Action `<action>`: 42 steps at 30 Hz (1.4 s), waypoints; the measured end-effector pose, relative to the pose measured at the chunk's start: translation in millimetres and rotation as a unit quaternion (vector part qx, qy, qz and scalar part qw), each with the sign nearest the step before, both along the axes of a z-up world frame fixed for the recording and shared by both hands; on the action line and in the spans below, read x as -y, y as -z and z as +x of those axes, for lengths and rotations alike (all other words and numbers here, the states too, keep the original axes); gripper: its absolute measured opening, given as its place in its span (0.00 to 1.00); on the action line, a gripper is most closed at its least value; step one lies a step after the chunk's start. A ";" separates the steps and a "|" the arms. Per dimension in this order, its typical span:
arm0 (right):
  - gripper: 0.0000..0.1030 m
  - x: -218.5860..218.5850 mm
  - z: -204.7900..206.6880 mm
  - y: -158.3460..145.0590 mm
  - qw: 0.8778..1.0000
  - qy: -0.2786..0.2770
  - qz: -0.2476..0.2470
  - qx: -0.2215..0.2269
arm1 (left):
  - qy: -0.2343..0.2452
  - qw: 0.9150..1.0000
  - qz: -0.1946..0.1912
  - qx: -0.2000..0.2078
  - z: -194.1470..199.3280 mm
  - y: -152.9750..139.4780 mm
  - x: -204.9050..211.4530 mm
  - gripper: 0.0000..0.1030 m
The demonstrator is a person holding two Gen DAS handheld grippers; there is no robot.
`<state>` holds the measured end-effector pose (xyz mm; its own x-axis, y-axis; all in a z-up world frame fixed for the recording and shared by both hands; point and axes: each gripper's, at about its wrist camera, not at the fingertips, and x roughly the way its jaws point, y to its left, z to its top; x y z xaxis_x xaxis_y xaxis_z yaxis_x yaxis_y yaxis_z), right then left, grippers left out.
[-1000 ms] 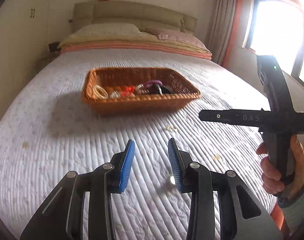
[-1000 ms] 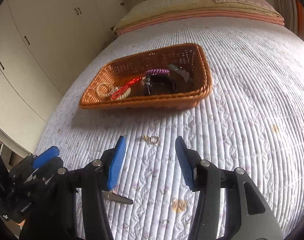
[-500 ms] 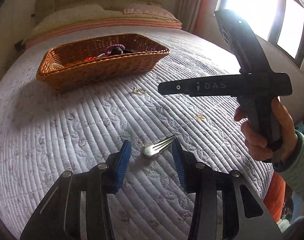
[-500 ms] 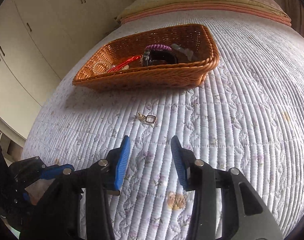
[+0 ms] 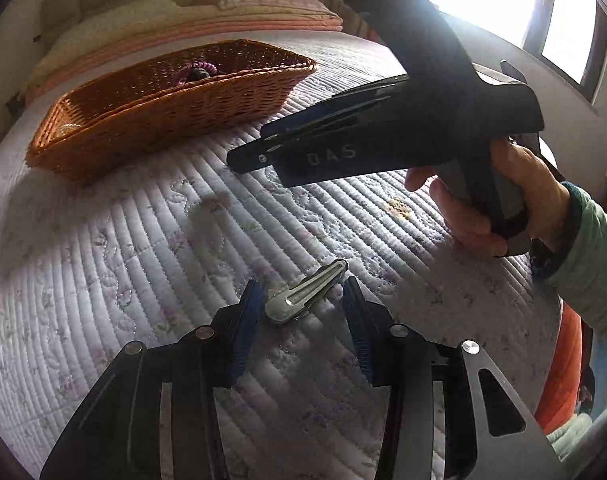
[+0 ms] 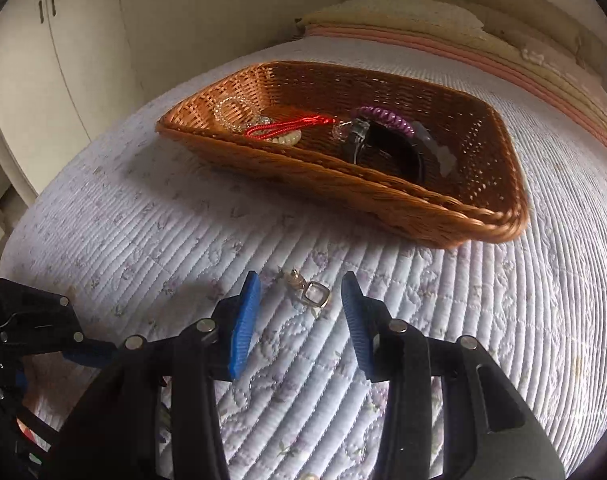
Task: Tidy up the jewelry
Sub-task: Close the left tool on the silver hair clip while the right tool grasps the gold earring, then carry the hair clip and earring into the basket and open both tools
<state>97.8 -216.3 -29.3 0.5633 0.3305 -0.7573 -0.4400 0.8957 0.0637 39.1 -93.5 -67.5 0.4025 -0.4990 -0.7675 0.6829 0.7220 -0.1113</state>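
A silver metal clip lies on the quilted bed between the open blue pads of my left gripper, close to the left pad. A small gold earring with a square stone lies on the quilt between the open pads of my right gripper. The wicker basket stands beyond it and holds a red cord, a purple coil band, a black bangle and pale beads. The basket also shows in the left wrist view. Neither gripper holds anything.
The right hand-held gripper and the hand on it hang over the bed in the left wrist view. Pillows lie at the head of the bed. White wardrobes stand to the left. A bright window is on the right.
Both grippers have moved forward and down to the quilt. The clip now sits between the left pads and the earring between the right pads. The basket looms closer.
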 end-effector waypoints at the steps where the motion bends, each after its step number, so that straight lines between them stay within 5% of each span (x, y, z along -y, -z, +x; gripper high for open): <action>1: 0.38 -1.4 2.7 3.1 1.000 -0.003 0.001 -0.008 | -0.002 1.000 0.003 0.000 0.6 0.7 1.1 0.38; 3: 0.36 -3.8 4.9 9.1 1.000 -0.005 -0.002 -0.021 | -0.013 1.000 0.009 0.007 1.1 0.6 1.6 0.27; 7: 0.16 -5.1 -3.9 7.6 1.000 -0.007 0.002 -0.023 | -0.038 0.999 0.006 0.007 -0.2 -0.2 -5.4 0.22; 18: 0.16 -11.2 -23.2 3.7 0.999 0.024 0.004 -0.023 | -0.186 0.982 -0.004 0.008 16.0 -6.5 -59.3 0.22; 21: 0.18 -6.2 -20.3 1.9 0.999 0.049 0.011 -0.018 | -0.191 0.981 -0.022 0.005 14.9 -6.5 -66.8 0.22; 25: 0.32 -3.8 -12.7 3.3 0.997 0.059 0.024 -0.032 | -0.184 0.983 -0.026 0.005 8.6 -9.0 -71.9 0.27; 31: 0.32 -14.1 -3.5 6.7 0.998 0.063 0.012 -0.026 | -0.147 0.989 0.009 0.017 14.8 -7.5 -58.4 0.39; 33: 0.26 -15.8 -3.1 7.6 0.998 0.061 0.010 -0.022 | -0.140 0.990 0.015 0.026 11.8 -4.9 -55.9 0.39; 35: 0.17 -20.0 -4.5 7.6 0.998 0.058 0.006 -0.017 | -0.142 0.989 0.022 0.031 11.1 -3.1 -53.9 0.23; 36: 0.14 -21.4 -6.0 7.5 0.998 0.057 0.002 -0.012 | -0.144 0.989 0.023 0.033 10.8 -2.7 -53.3 0.22; 42: 0.13 -27.0 -18.5 4.5 0.999 0.045 -0.005 0.012 | -0.155 0.987 0.015 0.050 7.9 -6.2 -55.9 0.21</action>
